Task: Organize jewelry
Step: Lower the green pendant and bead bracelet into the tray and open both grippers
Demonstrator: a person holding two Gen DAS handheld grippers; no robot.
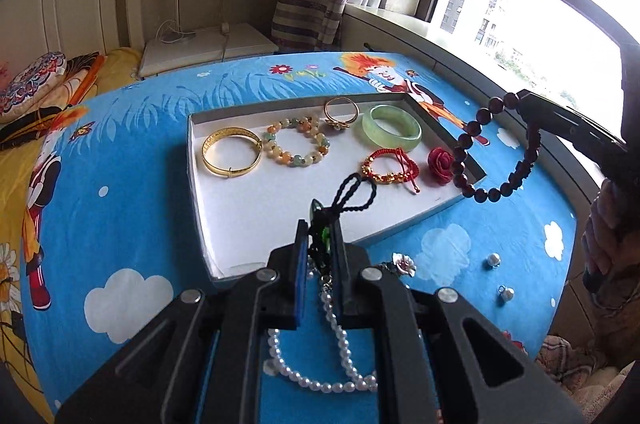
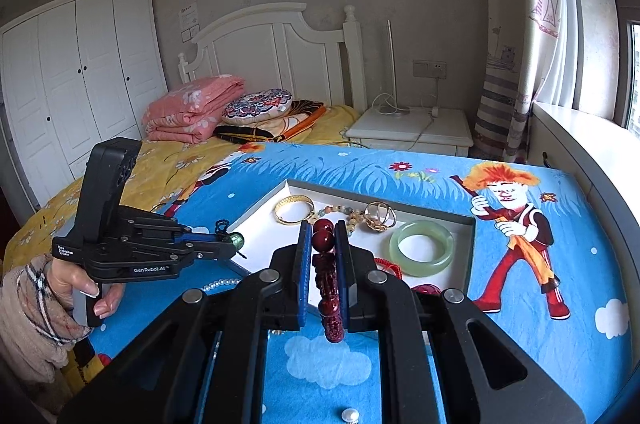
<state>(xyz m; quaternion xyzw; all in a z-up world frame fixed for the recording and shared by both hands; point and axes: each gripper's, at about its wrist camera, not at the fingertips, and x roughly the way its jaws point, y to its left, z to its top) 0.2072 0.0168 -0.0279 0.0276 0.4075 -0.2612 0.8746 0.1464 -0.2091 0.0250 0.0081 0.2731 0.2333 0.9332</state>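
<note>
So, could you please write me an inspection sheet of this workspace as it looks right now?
Surface: table under a blue cartoon cloth.
Job's things: white tray holding a gold bangle, pastel bead bracelet, gold ring, green bangle, red cord bracelet and red rose.
Clutter: pearl necklace, flower brooch and two pearl earrings lie on the cloth outside the tray.
Grippers: left gripper is shut on a green pendant with a black cord; right gripper is shut on a dark red bead bracelet.
Cables: white cable on the nightstand.
Surroundings: bed, wardrobe, curtain, window.
</note>
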